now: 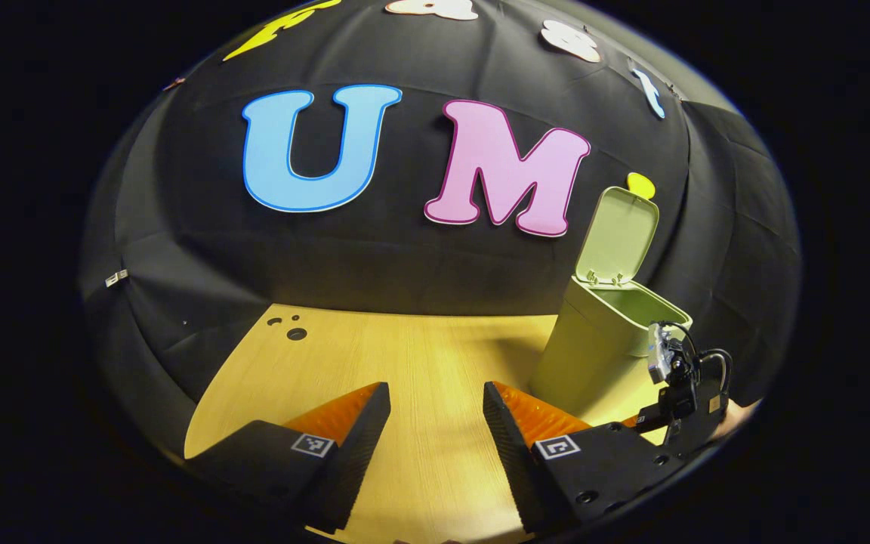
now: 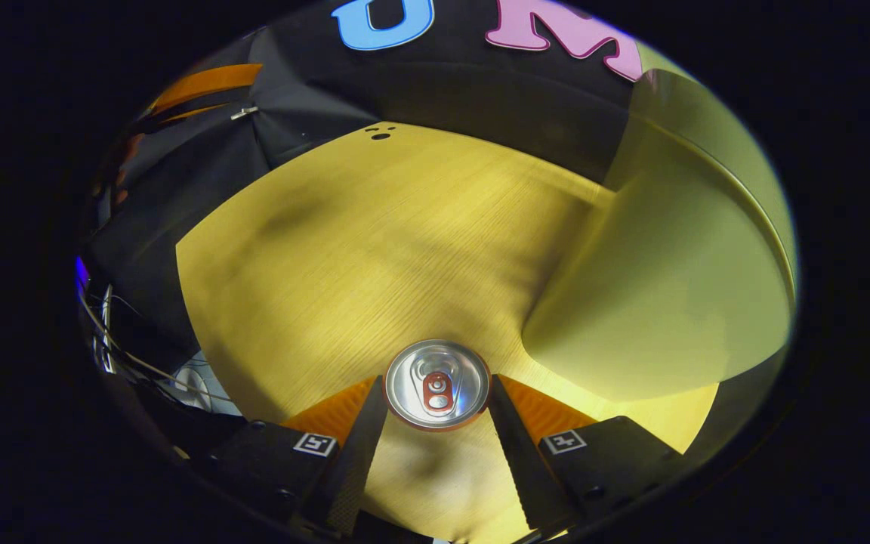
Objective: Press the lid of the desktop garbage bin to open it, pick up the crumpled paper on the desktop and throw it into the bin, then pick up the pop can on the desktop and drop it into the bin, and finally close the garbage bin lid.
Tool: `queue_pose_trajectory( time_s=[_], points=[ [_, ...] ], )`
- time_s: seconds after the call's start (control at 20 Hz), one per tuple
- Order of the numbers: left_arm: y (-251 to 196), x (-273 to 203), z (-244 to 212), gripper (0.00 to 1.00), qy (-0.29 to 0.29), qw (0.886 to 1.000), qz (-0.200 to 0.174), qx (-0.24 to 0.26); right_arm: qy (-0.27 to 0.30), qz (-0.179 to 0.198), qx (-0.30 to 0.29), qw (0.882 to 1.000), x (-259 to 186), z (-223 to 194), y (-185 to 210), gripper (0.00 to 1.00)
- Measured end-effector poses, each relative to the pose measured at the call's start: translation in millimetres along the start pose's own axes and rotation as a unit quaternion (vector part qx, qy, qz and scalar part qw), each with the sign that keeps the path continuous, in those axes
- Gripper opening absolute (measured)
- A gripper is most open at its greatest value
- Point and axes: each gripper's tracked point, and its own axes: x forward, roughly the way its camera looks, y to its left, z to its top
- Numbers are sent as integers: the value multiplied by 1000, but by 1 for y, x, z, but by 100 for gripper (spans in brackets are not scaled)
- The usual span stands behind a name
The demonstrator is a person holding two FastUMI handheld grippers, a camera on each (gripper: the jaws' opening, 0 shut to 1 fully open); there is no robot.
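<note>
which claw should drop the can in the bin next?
Right. The right claw straddles the pop can, beside the bin. The left claw is open over bare table.

left gripper view: looks level across the desktop [image 1: 405,355] toward the booth wall, with the open garbage bin [image 1: 593,332] well off at right. right gripper view: looks steeply down from close above the pop can [image 2: 436,385], bin wall just beside. both views share the desktop and bin.
</note>
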Motion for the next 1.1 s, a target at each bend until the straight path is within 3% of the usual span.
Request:
queue_pose_trajectory(
  time_s=[0.5,0.55,0.6,1.1],
  points=[
    [-9,6,-4,82,0,999,-31,-8,-72,-19,39,996,-86,46,-1,83],
    [-11,7,-4,82,0,999,-35,-6,-84,-22,47,995,-98,53,-2,78],
    [-11,8,-6,82,0,999,-38,-4,-95,-25,54,994,-111,61,-3,83],
    [-35,14,-8,82,5,997,-76,6,-212,-68,103,969,-204,149,-47,82]
  ],
)
